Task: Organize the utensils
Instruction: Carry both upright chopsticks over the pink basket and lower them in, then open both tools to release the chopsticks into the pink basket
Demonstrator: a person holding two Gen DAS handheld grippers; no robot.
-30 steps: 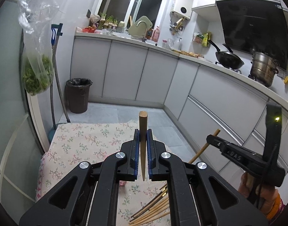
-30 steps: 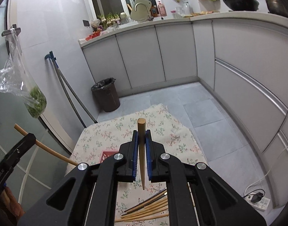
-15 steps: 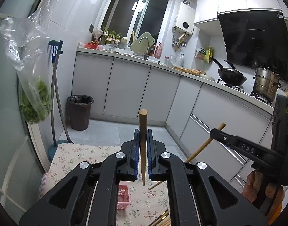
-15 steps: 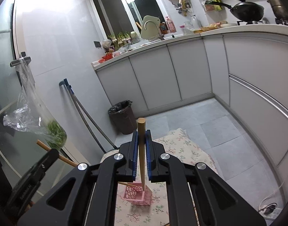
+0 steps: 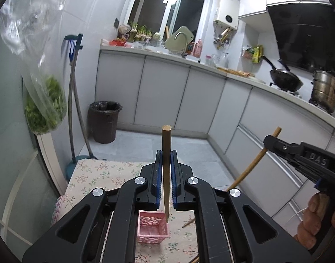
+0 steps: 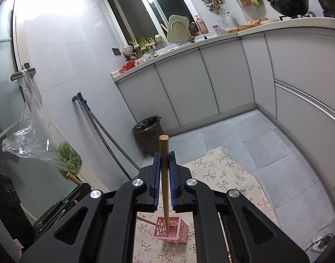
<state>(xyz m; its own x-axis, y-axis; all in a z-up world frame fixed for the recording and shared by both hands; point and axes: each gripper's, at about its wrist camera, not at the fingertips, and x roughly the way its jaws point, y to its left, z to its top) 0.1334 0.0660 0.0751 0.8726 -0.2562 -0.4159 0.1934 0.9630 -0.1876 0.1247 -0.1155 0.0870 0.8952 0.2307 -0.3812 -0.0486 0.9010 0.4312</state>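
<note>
left gripper (image 5: pixel 166 171): jaws clamped on an upright chopstick (image 5: pixel 166 166), tip above the pink basket (image 5: pixel 153 228)
right gripper (image 6: pixel 164 171): pinching a second chopstick (image 6: pixel 164 182), tip inside basket rim
loose chopsticks (image 5: pixel 189 222): mostly hidden behind gripper frame
table cloth (image 6: pixel 220 171): floral

Right gripper (image 6: pixel 164 171) clamps chopstick (image 6: pixel 164 175) — above pink basket (image 6: pixel 172 233)

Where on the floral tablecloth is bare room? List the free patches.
Free: the floral tablecloth beyond the pink perforated plastic basket, up to its far edge, and the strip left of the basket. Crowded: right of the basket, where loose wooden chopsticks lie.
</note>
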